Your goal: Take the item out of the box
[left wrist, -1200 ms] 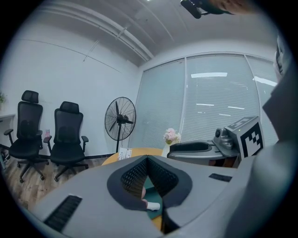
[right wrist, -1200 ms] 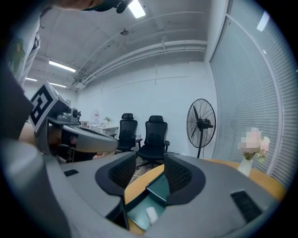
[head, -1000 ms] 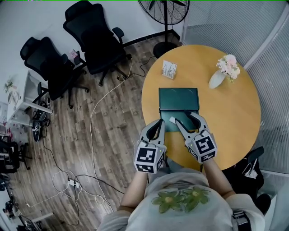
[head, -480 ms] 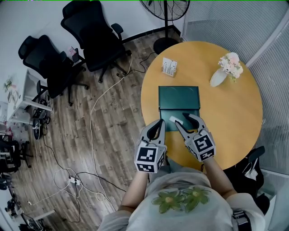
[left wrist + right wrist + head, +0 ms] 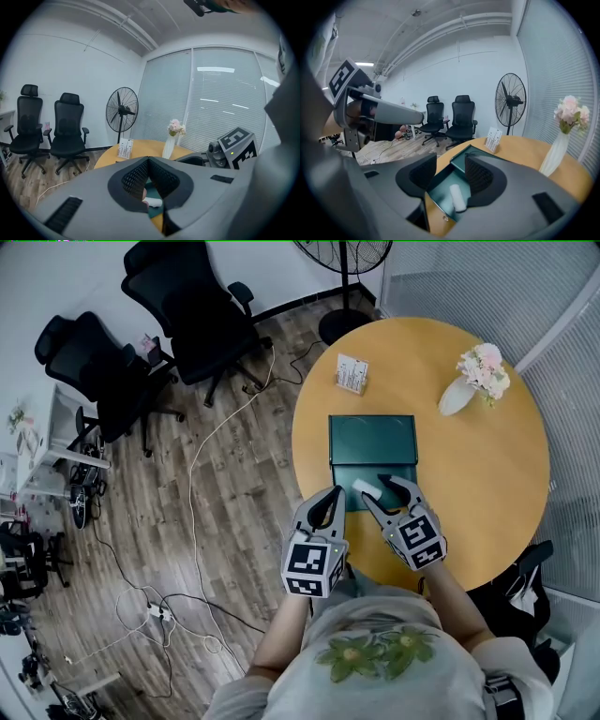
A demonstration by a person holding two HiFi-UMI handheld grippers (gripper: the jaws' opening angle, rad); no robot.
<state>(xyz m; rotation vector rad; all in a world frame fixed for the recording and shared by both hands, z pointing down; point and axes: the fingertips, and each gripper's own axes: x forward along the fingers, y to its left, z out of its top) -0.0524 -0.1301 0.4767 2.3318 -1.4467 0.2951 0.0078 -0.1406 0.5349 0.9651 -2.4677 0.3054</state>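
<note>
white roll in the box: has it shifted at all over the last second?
No. The white roll lies in the left part of the open box, at the same spot against its walls as before.

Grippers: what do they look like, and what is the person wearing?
Both the left gripper and right gripper are grey, with curved jaws lined by black textured pads, each carrying a cube of black-and-white square markers. The right one's jaws are opening, the white roll in sight between them, untouched. The person wears a pale short-sleeved shirt printed with green flowers.
</note>
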